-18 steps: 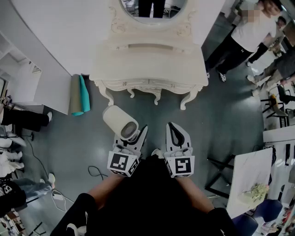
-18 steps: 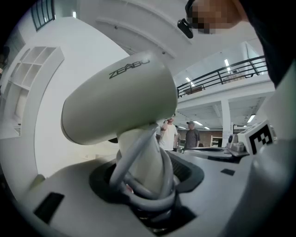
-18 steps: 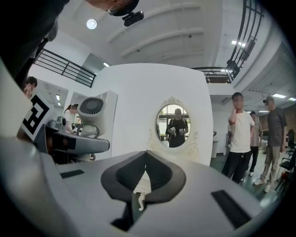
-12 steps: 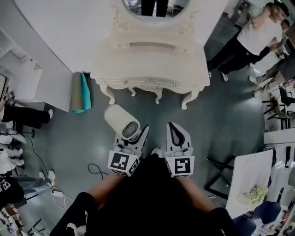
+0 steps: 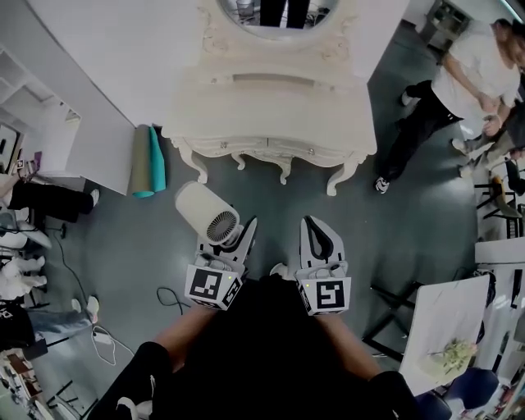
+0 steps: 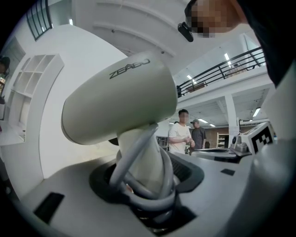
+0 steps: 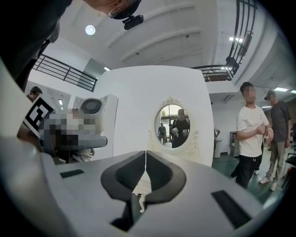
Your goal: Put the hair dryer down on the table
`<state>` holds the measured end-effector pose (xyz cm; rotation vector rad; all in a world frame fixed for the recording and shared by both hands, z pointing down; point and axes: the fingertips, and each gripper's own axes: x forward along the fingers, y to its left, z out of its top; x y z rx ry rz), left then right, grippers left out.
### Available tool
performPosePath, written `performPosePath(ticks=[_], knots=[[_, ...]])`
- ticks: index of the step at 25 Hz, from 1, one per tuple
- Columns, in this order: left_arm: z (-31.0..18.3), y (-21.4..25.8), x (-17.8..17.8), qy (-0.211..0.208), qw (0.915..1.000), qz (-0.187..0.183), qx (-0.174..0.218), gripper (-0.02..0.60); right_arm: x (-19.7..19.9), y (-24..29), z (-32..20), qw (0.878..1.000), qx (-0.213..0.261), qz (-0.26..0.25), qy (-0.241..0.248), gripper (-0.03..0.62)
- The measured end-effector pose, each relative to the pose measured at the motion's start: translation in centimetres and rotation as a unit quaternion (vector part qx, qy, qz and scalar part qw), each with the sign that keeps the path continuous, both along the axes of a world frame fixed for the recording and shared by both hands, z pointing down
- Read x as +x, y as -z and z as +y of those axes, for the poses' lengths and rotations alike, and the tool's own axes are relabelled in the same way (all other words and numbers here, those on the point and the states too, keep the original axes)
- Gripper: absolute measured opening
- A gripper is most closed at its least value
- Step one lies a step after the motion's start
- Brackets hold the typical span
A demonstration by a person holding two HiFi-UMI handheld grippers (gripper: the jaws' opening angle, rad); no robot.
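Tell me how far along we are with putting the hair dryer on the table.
Done: the left gripper clamps the hair dryer by its handle. In hand: it hangs over the floor, short of the dressing table. Left: carry it over the tabletop, set it down, release. The right gripper is shut, empty.

Mirror (image 5: 275, 11) cut off by top edge. Dryer (image 5: 203, 215) handle hidden in left gripper (image 5: 236, 239), head view.

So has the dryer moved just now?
Yes, slightly. In the head view the dryer has drifted left against the table leg, toward the rolled mat.
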<state>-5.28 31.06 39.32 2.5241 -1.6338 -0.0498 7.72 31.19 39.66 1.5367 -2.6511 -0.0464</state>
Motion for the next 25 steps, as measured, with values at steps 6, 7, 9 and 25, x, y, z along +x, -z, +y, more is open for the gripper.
performPosePath(ticks=[6, 7, 9, 25], knots=[[-0.5, 0.1, 1.0, 0.017, 0.9998, -0.011, -0.002, 0.235, 2.7, -0.4, -1.3, 1.000, -0.002, -0.017, -0.009, 0.020], [-0.6, 0.3, 1.2, 0.019, 0.9997, -0.013, -0.002, 0.235, 3.1, -0.3, -1.5, 1.000, -0.003, -0.020, -0.010, 0.020], [-1.0, 0.6, 1.5, 0.024, 0.9996, -0.015, -0.003, 0.235, 3.6, -0.4, -2.0, 1.000, -0.005, -0.024, -0.010, 0.020], [-6.4, -0.9, 4.3, 0.009, 0.9998, -0.004, -0.015, 0.235, 5.6, -3.3, -6.1, 0.999, -0.042, -0.003, -0.005, 0.021]])
